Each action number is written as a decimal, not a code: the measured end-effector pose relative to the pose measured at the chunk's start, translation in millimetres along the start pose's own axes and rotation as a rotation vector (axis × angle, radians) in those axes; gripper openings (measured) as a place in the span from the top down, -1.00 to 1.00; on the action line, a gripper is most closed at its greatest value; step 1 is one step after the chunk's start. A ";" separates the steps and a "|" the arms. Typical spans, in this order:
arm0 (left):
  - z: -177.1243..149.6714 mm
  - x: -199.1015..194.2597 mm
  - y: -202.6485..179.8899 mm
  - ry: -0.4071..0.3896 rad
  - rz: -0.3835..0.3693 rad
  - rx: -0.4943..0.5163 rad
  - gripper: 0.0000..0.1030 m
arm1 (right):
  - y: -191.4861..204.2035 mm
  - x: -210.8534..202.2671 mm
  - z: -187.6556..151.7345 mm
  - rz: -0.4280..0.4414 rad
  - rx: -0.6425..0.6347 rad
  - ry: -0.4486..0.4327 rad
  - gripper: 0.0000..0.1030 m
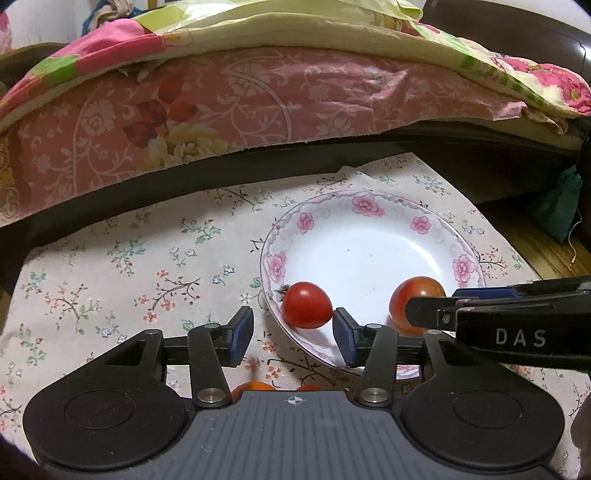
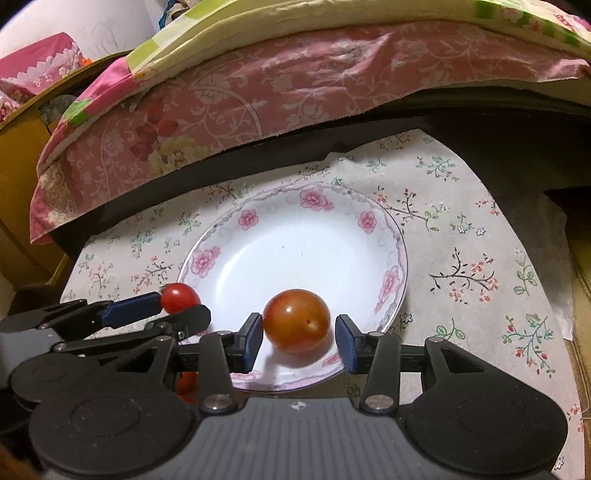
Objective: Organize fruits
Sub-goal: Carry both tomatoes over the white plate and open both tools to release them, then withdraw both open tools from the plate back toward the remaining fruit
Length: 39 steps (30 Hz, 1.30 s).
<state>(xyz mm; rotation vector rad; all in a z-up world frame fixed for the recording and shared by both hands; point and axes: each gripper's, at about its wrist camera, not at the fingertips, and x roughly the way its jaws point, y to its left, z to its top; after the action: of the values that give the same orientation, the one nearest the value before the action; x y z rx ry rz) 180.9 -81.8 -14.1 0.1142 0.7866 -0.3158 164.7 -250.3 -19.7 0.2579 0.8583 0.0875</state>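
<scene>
Both grippers (image 1: 293, 332) (image 2: 300, 341) are black with blue-padded jaws, silver screws, ribbed grey bodies; one marked "DAS".

Floral tablecloth (image 1: 110, 280) over a dark surface; behind, pink patterned bedding (image 1: 229, 107) under a folded quilt (image 1: 295, 29); wooden floor (image 1: 535, 243) at right; indoor lighting

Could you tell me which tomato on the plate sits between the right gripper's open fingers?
The larger orange-red tomato between the right gripper; the smaller red tomato sits by the plate rim.
</scene>
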 end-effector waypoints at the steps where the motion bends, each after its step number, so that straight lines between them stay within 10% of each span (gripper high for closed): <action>1: 0.7 -0.8 0.0 -0.003 0.002 -0.001 -0.12 | 0.0 -0.9 0.6 0.000 0.003 -0.004 0.15; 39: -41.1 -113.7 28.8 -0.005 -0.013 0.041 -0.36 | 20.0 -74.4 -57.7 -0.024 -0.021 -0.012 0.12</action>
<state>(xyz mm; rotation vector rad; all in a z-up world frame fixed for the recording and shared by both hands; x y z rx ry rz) 87.0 -18.7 37.5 0.1464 0.7768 -0.3447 73.1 -233.4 4.3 0.2285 0.8478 0.0721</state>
